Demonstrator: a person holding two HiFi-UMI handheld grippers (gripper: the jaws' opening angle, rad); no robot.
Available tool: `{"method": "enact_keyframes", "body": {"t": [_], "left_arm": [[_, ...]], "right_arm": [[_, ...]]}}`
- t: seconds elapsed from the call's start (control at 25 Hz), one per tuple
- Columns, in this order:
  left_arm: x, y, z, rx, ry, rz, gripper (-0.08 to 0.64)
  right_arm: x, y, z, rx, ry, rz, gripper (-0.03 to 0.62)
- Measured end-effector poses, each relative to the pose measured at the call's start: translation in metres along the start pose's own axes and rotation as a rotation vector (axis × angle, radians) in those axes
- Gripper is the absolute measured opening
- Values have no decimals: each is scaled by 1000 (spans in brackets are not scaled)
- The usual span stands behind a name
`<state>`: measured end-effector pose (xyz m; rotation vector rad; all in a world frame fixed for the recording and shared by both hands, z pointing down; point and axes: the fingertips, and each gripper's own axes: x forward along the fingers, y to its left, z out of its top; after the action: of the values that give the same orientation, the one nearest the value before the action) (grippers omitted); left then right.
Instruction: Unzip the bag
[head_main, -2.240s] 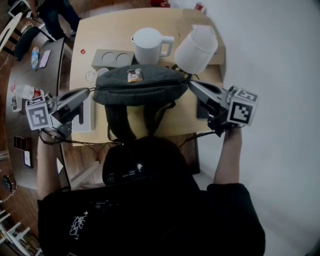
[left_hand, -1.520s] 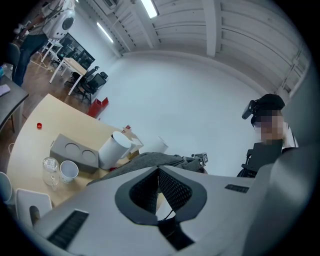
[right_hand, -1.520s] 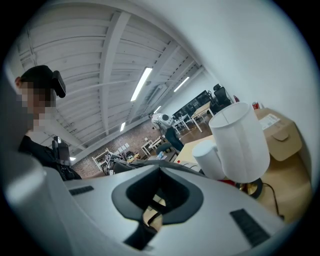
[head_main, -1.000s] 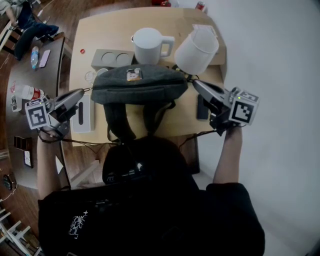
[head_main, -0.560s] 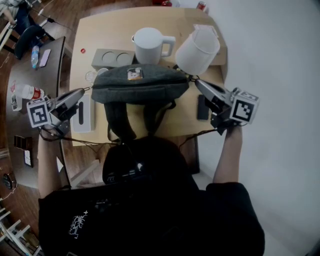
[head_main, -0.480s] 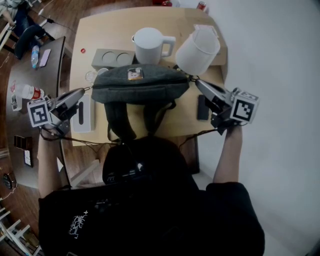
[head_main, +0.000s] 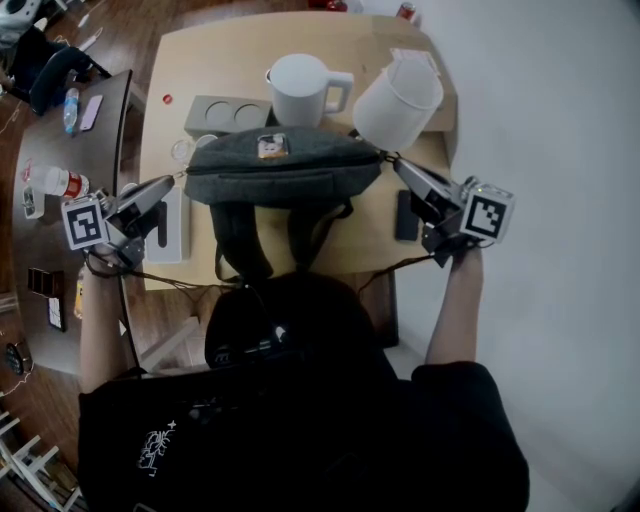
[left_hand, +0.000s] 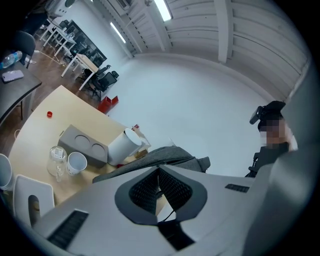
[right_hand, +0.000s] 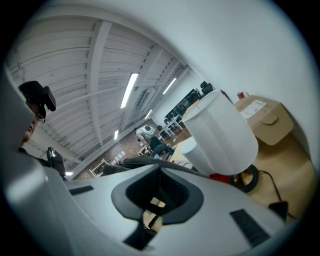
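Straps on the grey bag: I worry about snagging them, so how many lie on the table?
2, both on the grey fabric bag's near side: one dark webbing strap at left, the other at right.

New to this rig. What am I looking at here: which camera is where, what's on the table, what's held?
No robot: a person holds a two-jaw gripper in each hand. The head view looks down from a camera on the person's head; the two gripper views come from cameras riding on each gripper, looking along its jaws. The left gripper and right gripper sit at opposite ends of a gray bag on a table. Beyond it are a white jug, a white lamp and a gray tray. Both grippers are shut; whether they pinch anything is too small to tell.
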<state>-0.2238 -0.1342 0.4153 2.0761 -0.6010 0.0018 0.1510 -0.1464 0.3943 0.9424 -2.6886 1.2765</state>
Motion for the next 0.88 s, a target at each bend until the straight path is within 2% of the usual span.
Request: {"method": "enact_keyframes", "body": {"t": [0.88], "left_arm": [[4, 20, -13, -25, 7, 50, 5]], "right_arm": [[2, -24, -11, 51, 22, -16, 12]]}}
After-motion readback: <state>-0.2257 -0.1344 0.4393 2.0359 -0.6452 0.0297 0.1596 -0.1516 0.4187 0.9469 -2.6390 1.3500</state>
